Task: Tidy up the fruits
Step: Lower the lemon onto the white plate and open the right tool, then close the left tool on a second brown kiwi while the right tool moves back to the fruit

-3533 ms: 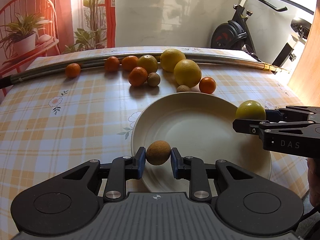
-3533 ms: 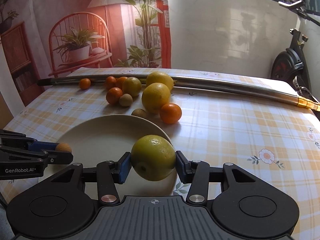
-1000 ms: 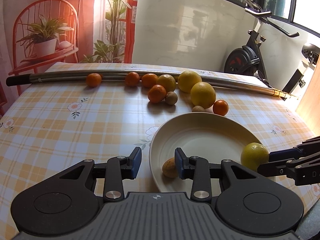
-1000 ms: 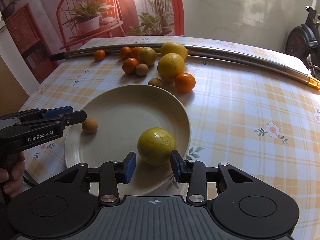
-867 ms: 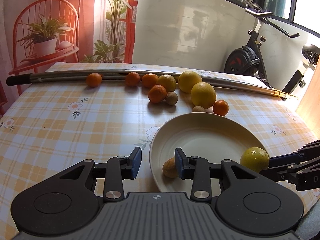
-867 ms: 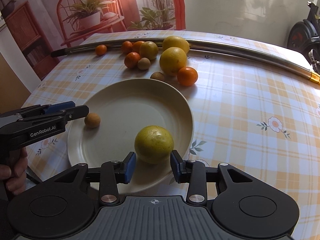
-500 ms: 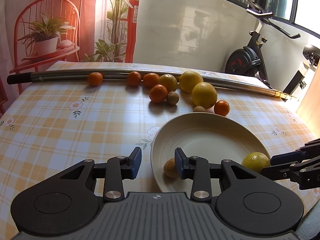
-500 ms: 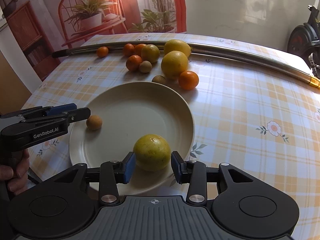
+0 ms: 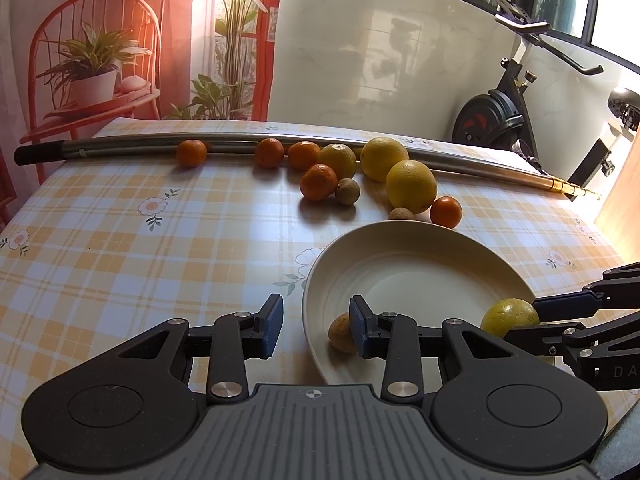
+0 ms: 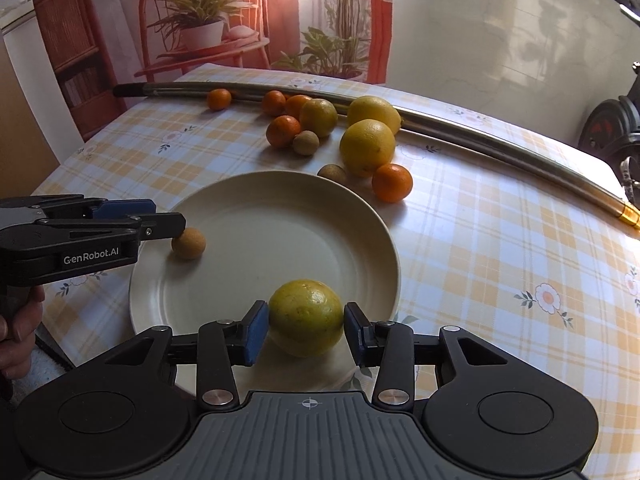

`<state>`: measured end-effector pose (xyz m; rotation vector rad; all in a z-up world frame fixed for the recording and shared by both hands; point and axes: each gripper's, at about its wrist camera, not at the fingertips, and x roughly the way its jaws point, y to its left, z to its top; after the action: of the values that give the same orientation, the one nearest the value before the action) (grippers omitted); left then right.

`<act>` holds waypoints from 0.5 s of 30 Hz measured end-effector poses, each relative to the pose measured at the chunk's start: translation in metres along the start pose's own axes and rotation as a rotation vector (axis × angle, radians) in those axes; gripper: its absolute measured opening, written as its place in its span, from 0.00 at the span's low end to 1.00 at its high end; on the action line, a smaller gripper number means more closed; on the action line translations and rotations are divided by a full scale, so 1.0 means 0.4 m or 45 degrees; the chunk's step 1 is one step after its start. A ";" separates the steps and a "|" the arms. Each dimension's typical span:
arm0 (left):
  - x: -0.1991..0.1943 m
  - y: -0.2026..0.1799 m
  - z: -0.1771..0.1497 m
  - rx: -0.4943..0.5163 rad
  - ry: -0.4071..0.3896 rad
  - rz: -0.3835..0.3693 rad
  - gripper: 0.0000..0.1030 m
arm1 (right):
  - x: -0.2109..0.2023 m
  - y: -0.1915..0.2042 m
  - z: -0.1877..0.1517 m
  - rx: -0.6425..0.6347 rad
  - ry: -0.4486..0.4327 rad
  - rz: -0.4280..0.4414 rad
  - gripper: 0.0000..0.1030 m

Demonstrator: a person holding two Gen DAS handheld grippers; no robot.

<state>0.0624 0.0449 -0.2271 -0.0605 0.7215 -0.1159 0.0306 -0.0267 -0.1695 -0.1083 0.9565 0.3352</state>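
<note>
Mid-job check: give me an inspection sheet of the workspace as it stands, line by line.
Surface: checked tablecloth, flat.
Job's things: cream plate holds a yellow-green citrus at its near rim and a small brown fruit at its left edge; the other oranges, citrus and brown fruits lie loose on the cloth beyond the plate.
Clutter: long metal pole across the far side.
Grippers: left gripper open, brown fruit beside its right finger; right gripper open, its fingers either side of the citrus.
Cables: nothing seen.
Surroundings: exercise bike, red chair with potted plant.
</note>
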 end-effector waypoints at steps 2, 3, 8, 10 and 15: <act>0.000 0.001 0.000 -0.004 -0.003 0.001 0.37 | -0.004 -0.001 -0.001 -0.006 0.000 -0.007 0.35; 0.000 0.001 0.000 -0.006 -0.003 0.001 0.37 | -0.006 -0.001 -0.002 -0.012 0.000 -0.012 0.34; 0.001 -0.001 -0.001 -0.005 -0.004 0.000 0.37 | -0.011 -0.003 -0.007 -0.017 0.005 -0.021 0.33; 0.001 0.000 -0.001 -0.005 -0.003 0.001 0.37 | -0.012 -0.006 -0.007 -0.010 0.003 -0.017 0.33; 0.000 0.002 0.001 -0.011 -0.003 0.002 0.41 | -0.024 -0.019 -0.005 0.023 -0.029 0.013 0.34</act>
<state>0.0628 0.0456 -0.2269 -0.0684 0.7197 -0.1115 0.0265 -0.0366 -0.1633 -0.0831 0.9378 0.3363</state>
